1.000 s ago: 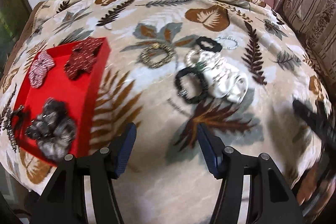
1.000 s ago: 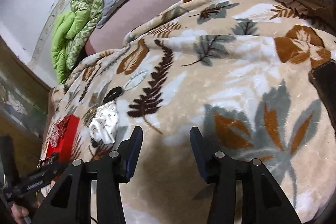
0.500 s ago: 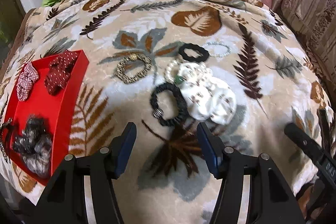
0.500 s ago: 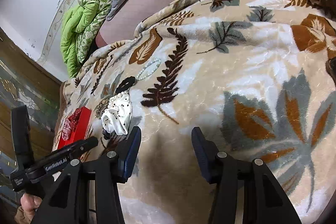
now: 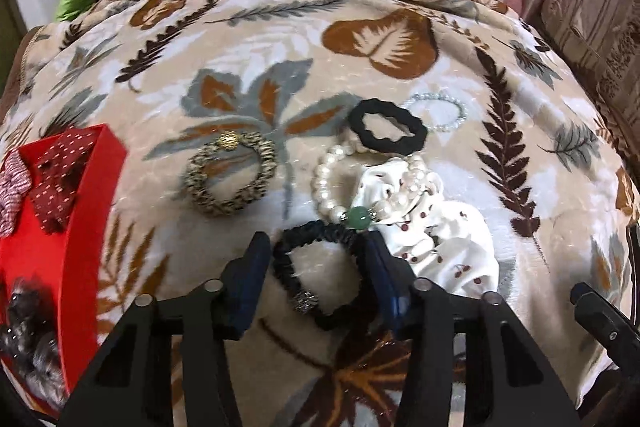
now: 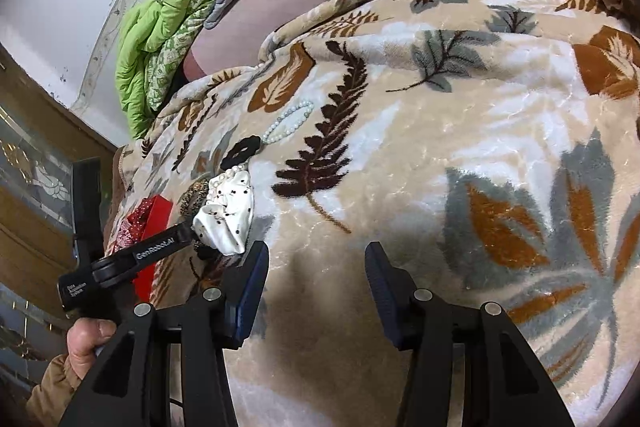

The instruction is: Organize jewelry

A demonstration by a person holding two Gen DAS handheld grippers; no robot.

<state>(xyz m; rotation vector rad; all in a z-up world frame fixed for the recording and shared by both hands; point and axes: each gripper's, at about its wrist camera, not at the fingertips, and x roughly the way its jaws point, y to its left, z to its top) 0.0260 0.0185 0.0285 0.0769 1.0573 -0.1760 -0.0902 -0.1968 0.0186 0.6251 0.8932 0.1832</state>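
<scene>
Now the left gripper (image 5: 318, 271) has dropped in over the pile: a second ago it sat back over bare blanket with the pieces well ahead of its tips, and its jaws have just been closing, with the black braided hair tie (image 5: 320, 275) between them. Both blue pads touch the tie's outer sides, roughly half-spread, and the loop looks squashed from round to boxy, so I read it as the start of a pinch, not yet a lift. Just ahead of the tips: pearl bracelet (image 5: 340, 183) with its green bead touching the tie's far edge, so a snag on pickup is possible. White scrunchie (image 5: 444, 247) sits just right of the right pad, brown beaded bracelet (image 5: 230, 179) ahead-left, black scrunchie (image 5: 386, 131) further ahead. Red box (image 5: 92, 223), likely the drop target, is well off to the left, already holding a few fabric pieces. Right gripper (image 6: 316, 279) is spread about halfway, nothing between the pads, over bare blanket (image 6: 400, 155), apart from all the jewelry.
</scene>
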